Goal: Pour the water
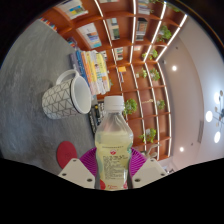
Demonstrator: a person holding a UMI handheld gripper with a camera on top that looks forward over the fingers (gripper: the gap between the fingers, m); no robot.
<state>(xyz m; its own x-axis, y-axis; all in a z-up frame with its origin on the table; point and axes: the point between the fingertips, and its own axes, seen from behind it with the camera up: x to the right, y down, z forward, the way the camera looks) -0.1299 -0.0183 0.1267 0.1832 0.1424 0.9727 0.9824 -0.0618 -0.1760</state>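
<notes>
Clamped between the tongs (112, 172) is a clear plastic bottle (113, 138) of pale liquid, both pink pads (88, 160) pressing its lower body just about the pink label. Its neck and white cap (113, 102) point away from the fingers, and the whole view is rolled hard to one side, so the bottle appears lifted and tilted rather than standing on anything. Whether the cap is screwed on or loose I cannot tell.

Beyond the bottle and off to one side sits a white mug (66, 96) with a dark lattice pattern, its handle facing the bottle, on a grey surface (30, 60). Just beside the mug stands a row of colourful books (92, 72), and wooden shelves (130, 45) fill the background.

The step in hand looks like carrying the bottle to the mug to pour. To do it well, bring the bottle's mouth over the mug's rim before tipping further, keep the squeeze firm but not crushing, since soft plastic may buckle and spurt, and tilt slowly.
</notes>
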